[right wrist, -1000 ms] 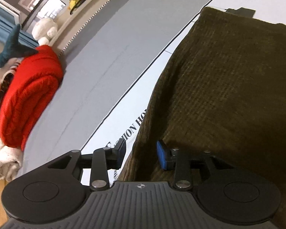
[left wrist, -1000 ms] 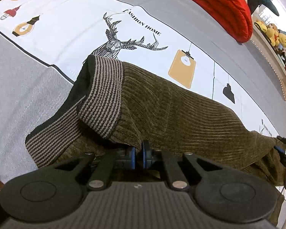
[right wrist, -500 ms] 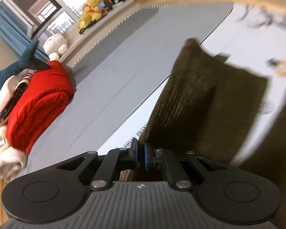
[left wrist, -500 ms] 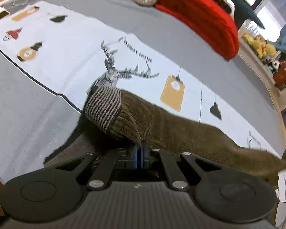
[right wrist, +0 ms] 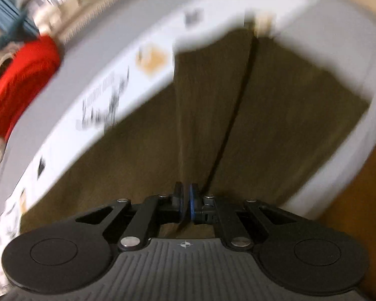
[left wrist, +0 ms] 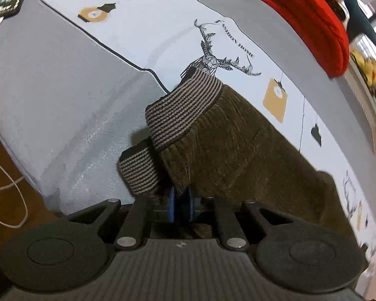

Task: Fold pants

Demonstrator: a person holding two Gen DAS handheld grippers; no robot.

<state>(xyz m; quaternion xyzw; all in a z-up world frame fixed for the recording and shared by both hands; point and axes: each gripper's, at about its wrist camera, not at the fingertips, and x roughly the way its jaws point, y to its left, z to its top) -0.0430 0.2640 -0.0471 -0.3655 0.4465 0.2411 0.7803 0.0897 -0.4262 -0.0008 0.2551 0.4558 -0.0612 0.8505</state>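
The bed point(left wrist: 62, 95) carries the brown pants point(left wrist: 238, 150), striped waistband near its left edge, lifted so one half folds over the other. The left gripper point(left wrist: 180, 202) is opening, cloth between its pads; the right gripper point(right wrist: 185, 202) is clamped on the fabric. A red cushion point(left wrist: 308, 20) and phone point(left wrist: 8, 1) lie well apart

pants point(left wrist: 238, 155): on the bed point(left wrist: 62, 95), waistband point(left wrist: 183, 107) near its left edge
phone point(left wrist: 8, 1): far left corner
pillow point(left wrist: 308, 15): far edge, behind pants
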